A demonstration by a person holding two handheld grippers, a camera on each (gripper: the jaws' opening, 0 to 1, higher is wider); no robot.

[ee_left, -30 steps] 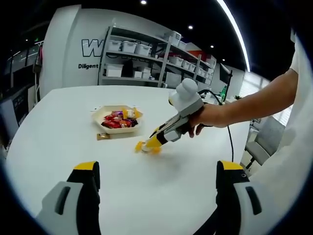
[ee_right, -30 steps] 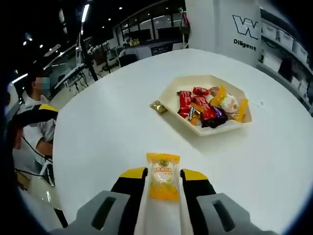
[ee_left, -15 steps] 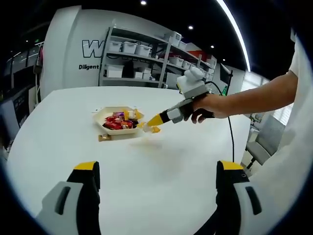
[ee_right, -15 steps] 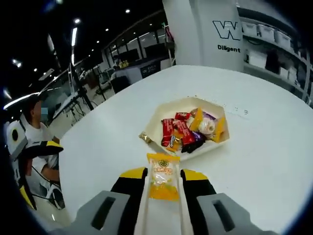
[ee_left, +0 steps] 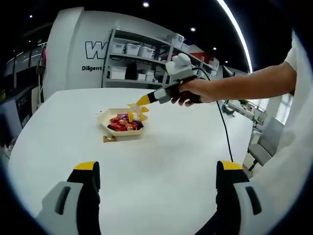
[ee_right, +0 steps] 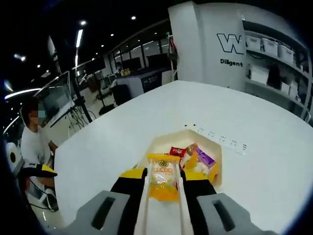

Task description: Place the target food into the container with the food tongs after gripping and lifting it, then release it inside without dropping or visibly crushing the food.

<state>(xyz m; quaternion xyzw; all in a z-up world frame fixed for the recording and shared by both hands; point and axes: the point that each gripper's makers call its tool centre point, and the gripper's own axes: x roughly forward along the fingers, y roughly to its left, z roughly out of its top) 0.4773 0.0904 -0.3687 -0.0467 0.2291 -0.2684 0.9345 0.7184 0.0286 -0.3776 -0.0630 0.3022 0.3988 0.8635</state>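
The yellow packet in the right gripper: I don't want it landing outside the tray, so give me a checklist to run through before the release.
1. Yellow packet held between the right gripper's jaws: ok.
2. Packet looks uncrushed: ok.
3. Packet over the tray: ok, both views put it above the snacks.
4. Low enough to let go gently: cannot tell.
5. Left gripper open and back from the tray: ok.
6. Gold candy lies on the table outside the tray: not ok.

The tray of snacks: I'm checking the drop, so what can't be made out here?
- Right gripper view: the near half of the tray is hidden behind the right gripper and its yellow packet.
- Left gripper view: packet and tray too small to judge clearance.
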